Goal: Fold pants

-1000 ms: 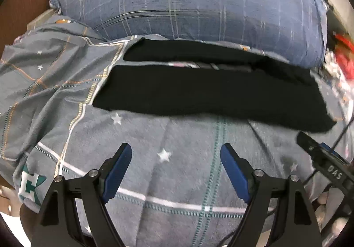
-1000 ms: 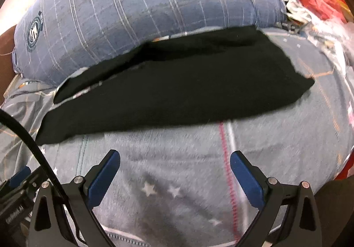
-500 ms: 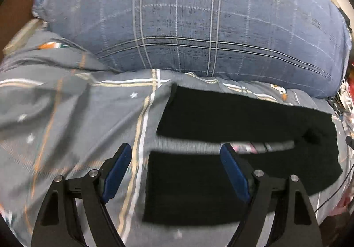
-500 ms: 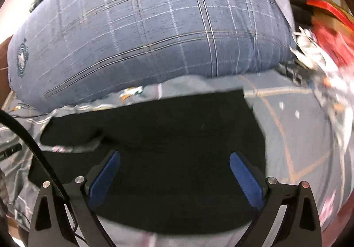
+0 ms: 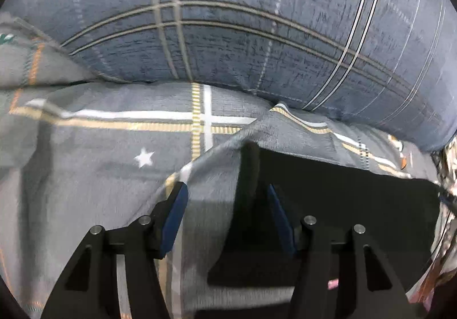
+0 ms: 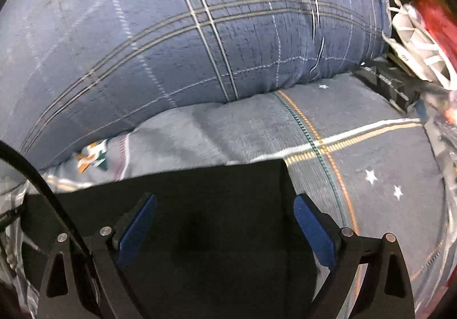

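The black pants (image 5: 342, 204) lie flat on a grey blanket; they also show in the right wrist view (image 6: 205, 219). My left gripper (image 5: 227, 201) is open, low over the pants' far left corner; its right finger (image 5: 278, 216) is over the black cloth and its left finger (image 5: 174, 213) over a blanket fold. My right gripper (image 6: 224, 221) is open wide, low over the pants' far right corner, with that corner's edge just inside its right finger (image 6: 311, 227).
A big blue plaid pillow (image 5: 242, 19) lies right behind the pants, also in the right wrist view (image 6: 185, 33). The grey star-pattern blanket (image 6: 357, 147) has a raised fold (image 5: 217, 147). Red and white clutter (image 6: 420, 33) sits at the far right.
Both grippers moved forward and down across the pants to their far corners. The left gripper's jaws narrowed somewhat; the right stayed wide open.
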